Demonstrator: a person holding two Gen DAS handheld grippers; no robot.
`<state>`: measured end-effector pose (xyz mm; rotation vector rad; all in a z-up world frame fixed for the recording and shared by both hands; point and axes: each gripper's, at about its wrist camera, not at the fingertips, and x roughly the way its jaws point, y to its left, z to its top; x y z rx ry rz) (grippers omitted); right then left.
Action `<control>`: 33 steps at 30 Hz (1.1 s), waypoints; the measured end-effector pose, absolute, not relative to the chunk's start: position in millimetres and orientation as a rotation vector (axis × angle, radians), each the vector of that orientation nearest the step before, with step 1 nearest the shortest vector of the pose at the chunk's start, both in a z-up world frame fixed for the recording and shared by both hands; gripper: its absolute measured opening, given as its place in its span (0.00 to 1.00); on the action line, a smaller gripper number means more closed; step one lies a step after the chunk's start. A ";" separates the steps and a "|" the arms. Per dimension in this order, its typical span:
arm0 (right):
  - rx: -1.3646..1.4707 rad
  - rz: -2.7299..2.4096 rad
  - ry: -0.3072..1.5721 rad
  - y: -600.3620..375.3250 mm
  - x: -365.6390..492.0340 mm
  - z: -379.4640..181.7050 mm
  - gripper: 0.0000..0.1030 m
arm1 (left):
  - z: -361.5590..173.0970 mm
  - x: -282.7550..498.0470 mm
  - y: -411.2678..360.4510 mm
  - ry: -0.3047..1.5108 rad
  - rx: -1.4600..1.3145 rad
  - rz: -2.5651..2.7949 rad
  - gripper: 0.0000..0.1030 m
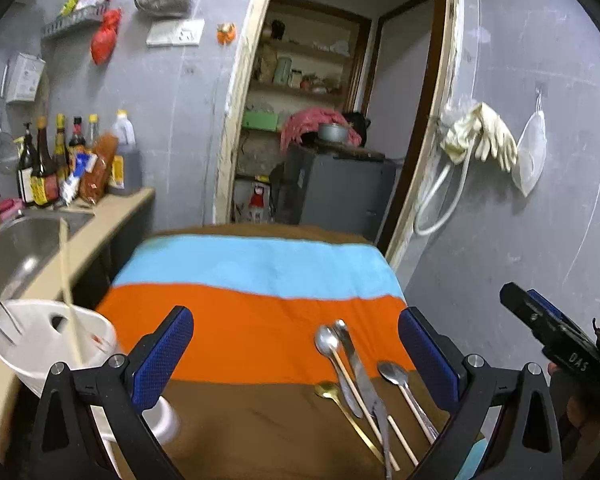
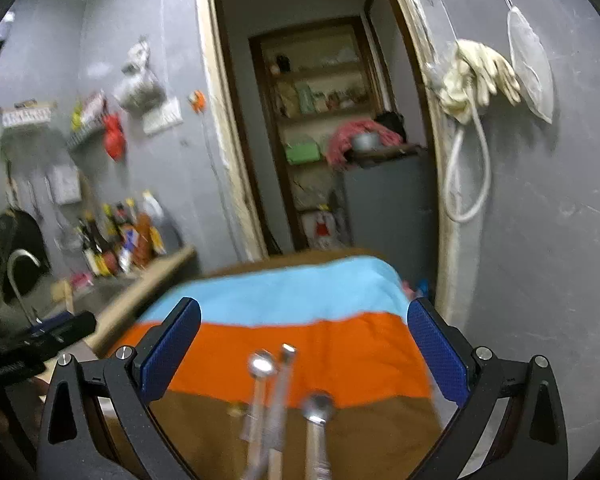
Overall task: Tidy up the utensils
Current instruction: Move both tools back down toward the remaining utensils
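Both claws, left (image 1: 296,354) and right (image 2: 304,344), gape wide with nothing gripped, hovering over the loose pile of steel spoons and knife (image 1: 358,376) on the striped-cloth surface (image 1: 236,320). Looks like pick-one time: close on a single handle, then probably into the white plastic strainer basket (image 1: 40,328).

- "DAS": white capital letters on the black body of the right gripper (image 1: 556,330), at about 4 o'clock in the left wrist view.
- Bottle labels (image 1: 40,190): yellow with dark print, on the bottles at 9 o'clock; the characters are too small to read.
- Wall sign (image 2: 27,115): at 10 o'clock in the right wrist view, blurred beyond reading.
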<state>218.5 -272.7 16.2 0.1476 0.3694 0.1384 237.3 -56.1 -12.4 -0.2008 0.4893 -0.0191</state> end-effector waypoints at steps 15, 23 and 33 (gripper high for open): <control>0.220 0.241 0.689 -314.1 277.6 -89.1 0.89 | -83.9 272.7 -78.6 0.709 -0.272 0.001 1.00; 0.232 0.355 0.813 -293.6 301.8 -129.0 0.54 | -108.0 305.1 -76.4 0.745 -0.338 -0.003 0.97; 0.193 0.426 0.905 -266.8 311.2 -151.2 0.35 | -124.9 349.5 -78.4 0.798 -0.340 -0.040 0.77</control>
